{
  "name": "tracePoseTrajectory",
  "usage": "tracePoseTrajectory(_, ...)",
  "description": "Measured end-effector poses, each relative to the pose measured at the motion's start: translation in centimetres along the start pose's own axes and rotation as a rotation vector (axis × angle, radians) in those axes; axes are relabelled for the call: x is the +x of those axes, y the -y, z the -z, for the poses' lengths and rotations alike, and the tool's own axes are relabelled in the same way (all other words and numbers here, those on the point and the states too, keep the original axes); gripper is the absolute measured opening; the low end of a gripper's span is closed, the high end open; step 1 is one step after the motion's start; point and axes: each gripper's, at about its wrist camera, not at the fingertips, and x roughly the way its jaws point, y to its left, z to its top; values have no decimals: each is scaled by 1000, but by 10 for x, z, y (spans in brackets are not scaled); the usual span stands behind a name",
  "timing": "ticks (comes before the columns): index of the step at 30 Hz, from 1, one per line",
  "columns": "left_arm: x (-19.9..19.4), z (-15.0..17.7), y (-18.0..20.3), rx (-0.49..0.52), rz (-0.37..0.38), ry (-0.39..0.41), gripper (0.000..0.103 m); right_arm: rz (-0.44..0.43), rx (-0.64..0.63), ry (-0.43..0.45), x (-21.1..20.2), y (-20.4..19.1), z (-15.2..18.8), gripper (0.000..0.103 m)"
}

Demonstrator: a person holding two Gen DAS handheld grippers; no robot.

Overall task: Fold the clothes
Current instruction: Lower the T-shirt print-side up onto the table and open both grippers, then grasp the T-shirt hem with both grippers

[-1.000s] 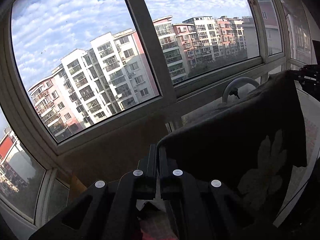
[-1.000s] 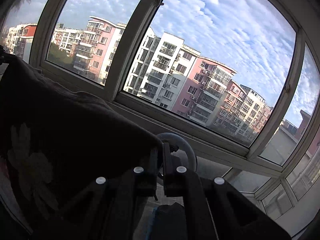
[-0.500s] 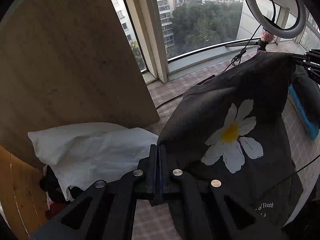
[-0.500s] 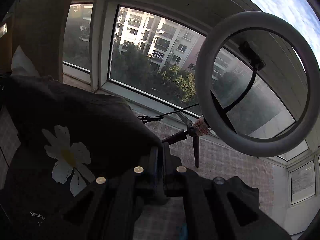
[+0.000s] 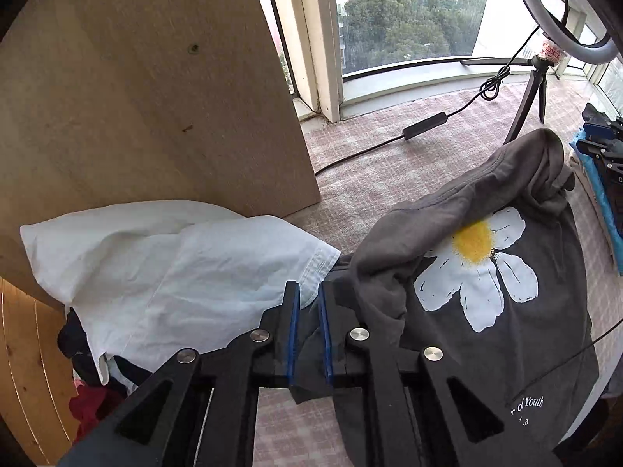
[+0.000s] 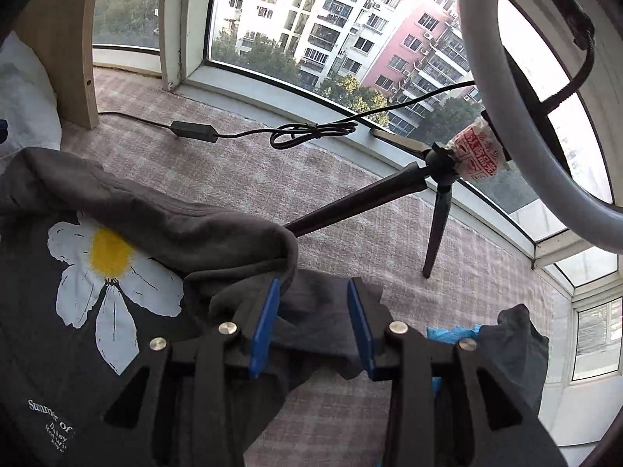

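Observation:
A dark grey T-shirt (image 5: pixel 486 311) with a white daisy print lies on the pink checked surface, its top edge flopped forward over the flower. My left gripper (image 5: pixel 307 286) points down at the shirt's left corner. Its jaws are opening, a narrow gap between the blue pads with dark cloth lying loose in it. My right gripper (image 6: pixel 313 284) is at the other corner of the T-shirt (image 6: pixel 58 311). Its jaws are also opening and stand wide apart, the grey cloth slack between them. The right gripper (image 5: pixel 599 144) also shows at the right edge of the left wrist view.
A white shirt (image 5: pixel 175 264) lies on a pile of clothes (image 5: pixel 89 404) against a wooden board (image 5: pixel 155 97). A ring light (image 6: pixel 506 116) on a tripod (image 6: pixel 436 210) stands by the window, its cable (image 6: pixel 194 130) across the surface. Blue cloth (image 6: pixel 451 330) and a dark garment (image 6: pixel 521 334) lie right.
Both grippers came down from window height to the surface, carrying the shirt stretched between them. The shirt now rests flat with its top edge slumped, and both pairs of jaws have parted.

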Motion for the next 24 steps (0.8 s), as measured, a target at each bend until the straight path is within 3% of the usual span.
tracePoseTrajectory(2, -26, 25, -11, 11, 9, 29, 18, -43, 58, 43, -28, 18, 15, 43)
tracePoseTrajectory(7, -70, 129, -23, 6, 30, 8, 17, -120, 111, 90, -90, 34, 84, 44)
tracePoseTrajectory(10, -77, 206, -17, 12, 36, -55, 19, -162, 133, 45, -102, 18, 153, 45)
tracePoseTrajectory(15, -40, 312, 9, -44, 167, -240, 20, -231, 197, -108, -84, -25, 272, 45)
tracePoseTrajectory(19, -18, 343, 36, -42, 253, -293, 20, -300, 323, -202, -60, -44, 331, 45)
tracePoseTrajectory(24, -15, 339, 54, -10, 313, -266, 29, -304, 328, -208, -60, -55, 352, 45)
